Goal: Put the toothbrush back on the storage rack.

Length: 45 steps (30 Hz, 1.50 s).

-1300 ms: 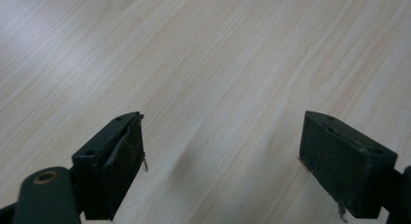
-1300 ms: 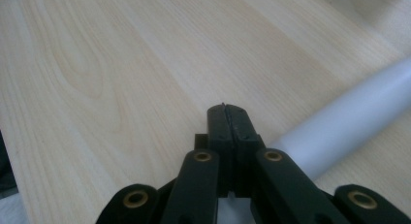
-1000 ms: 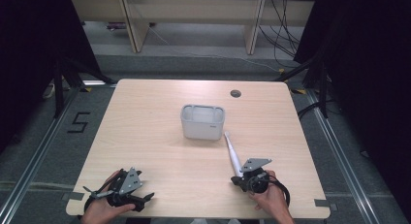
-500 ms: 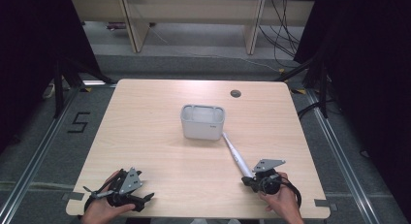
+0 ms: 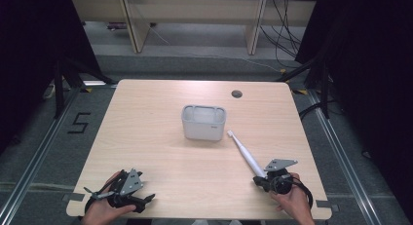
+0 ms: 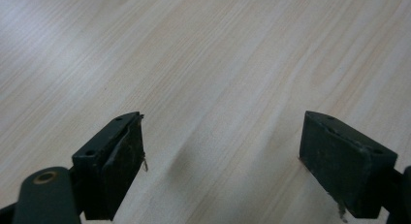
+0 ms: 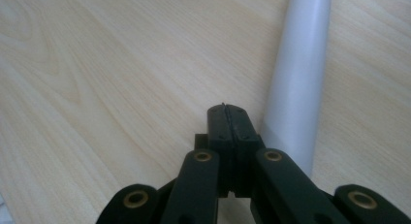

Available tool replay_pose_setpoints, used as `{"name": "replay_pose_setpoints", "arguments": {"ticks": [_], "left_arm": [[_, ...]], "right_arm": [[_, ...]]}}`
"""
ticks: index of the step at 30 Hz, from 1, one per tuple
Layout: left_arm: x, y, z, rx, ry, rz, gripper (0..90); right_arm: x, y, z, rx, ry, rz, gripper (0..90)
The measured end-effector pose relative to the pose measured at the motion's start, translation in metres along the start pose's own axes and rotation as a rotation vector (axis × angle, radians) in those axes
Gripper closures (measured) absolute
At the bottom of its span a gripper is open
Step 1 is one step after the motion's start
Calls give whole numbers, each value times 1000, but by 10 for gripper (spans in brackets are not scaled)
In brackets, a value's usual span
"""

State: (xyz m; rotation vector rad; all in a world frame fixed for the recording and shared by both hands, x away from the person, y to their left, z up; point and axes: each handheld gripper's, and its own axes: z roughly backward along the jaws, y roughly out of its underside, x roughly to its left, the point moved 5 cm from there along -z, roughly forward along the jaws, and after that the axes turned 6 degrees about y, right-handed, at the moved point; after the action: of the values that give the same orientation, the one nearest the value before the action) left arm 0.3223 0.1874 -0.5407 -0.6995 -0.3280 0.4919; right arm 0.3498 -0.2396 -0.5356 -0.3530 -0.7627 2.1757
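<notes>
A pale wood-grain table (image 5: 160, 137) stands on a grey floor, with dark curtains at either side and shelf legs behind. A white open container (image 5: 203, 121) sits just above the table's centre. From its lower right corner, toward 5 o'clock, lies a white electric toothbrush (image 5: 245, 153), brush head near the container and thick handle end at the right gripper (image 5: 260, 182). That gripper's jaws are pressed fully together on nothing; in the right gripper view the toothbrush handle (image 7: 298, 83) lies just beside them, possibly touching. The left gripper (image 5: 146, 199), at 7 o'clock, rests with jaws wide apart over bare wood. The toothbrush is probably light, rigid, smooth and round, so apt to roll or slip; the thick handle, taken crosswise near mid-length, offers the surest hold.
</notes>
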Motion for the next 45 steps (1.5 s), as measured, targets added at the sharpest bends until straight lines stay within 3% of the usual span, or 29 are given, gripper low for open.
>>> {"name": "replay_pose_setpoints", "arguments": {"ticks": [6, 7, 8, 14, 15, 17, 18, 20, 21, 22, 39, 41, 43, 45], "left_arm": [[0, 0, 0, 3, 0, 3, 157], [0, 0, 0, 3, 0, 4, 157], [0, 1, 0, 12, -4, -3, 156], [0, 1, 0, 13, -3, -3, 157], [0, 1, 0, 13, -5, -3, 157], [0, 1, 0, 13, -3, -2, 157], [0, 1, 0, 13, -3, -2, 157], [0, 1, 0, 12, -5, -2, 157], [0, 1, 0, 13, -2, -3, 157], [0, 1, 0, 13, -2, -2, 157], [0, 1, 0, 14, -2, -3, 157], [0, 1, 0, 14, -5, -5, 157], [0, 1, 0, 14, -3, -3, 157], [0, 1, 0, 15, -2, -4, 157]], "right_arm": [[-5, 2, 2, 3, 10, -40, 900], [-11, 2, 1, -18, 22, -1, 900], [-10, 2, 3, -8, 19, -32, 900], [-22, 5, 6, -9, 58, -12, 900], [-20, 6, 7, 8, 46, -64, 900], [-23, 7, 7, 12, 61, -40, 900], [-23, 7, 8, 16, 60, -54, 900], [-29, 6, 6, -16, 77, -17, 900], [-28, 7, 8, 13, 73, -55, 900], [-28, 7, 8, 6, 70, -74, 900], [-42, 8, 10, 17, 107, -74, 900], [-42, 9, 12, 38, 103, -111, 900], [-48, 8, 10, 7, 116, -63, 900], [-46, 9, 13, 39, 104, -100, 900]]}}
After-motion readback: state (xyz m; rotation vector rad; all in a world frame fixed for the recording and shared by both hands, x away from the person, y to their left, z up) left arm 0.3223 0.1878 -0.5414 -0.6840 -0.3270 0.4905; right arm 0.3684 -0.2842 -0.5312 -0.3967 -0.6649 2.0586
